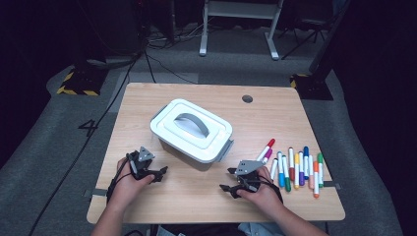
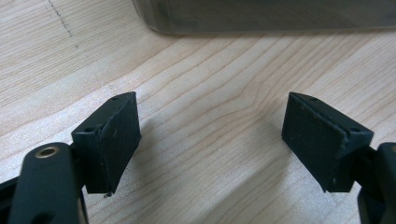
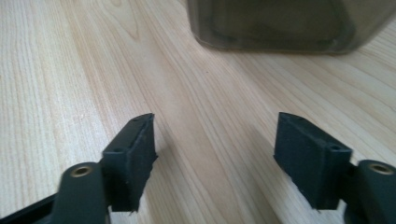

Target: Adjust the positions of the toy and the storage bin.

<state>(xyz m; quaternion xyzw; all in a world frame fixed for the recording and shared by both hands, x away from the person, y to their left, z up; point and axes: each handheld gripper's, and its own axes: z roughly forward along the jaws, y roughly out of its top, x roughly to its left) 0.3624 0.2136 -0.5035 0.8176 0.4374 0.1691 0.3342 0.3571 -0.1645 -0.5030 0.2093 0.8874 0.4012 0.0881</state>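
A white lidded box (image 1: 192, 129) with a grey handle stands in the middle of the wooden table (image 1: 147, 98). To its right lies a row of several coloured markers (image 1: 295, 169). My left gripper (image 1: 161, 174) rests low over the table near the box's front left, jaws apart and pointing right. My right gripper (image 1: 226, 179) sits front right of the box, jaws wide and pointing left. In the left gripper view the gripper (image 2: 212, 121) is open over bare wood, with the box's wall (image 2: 261, 16) ahead. The right gripper (image 3: 215, 140) is likewise open, facing the box (image 3: 280, 23).
A round cable hole (image 1: 247, 99) lies near the table's far edge. Beyond the table are grey floor, cables and a white desk frame (image 1: 241, 24). Bare wood stretches between my two grippers in front of the box.
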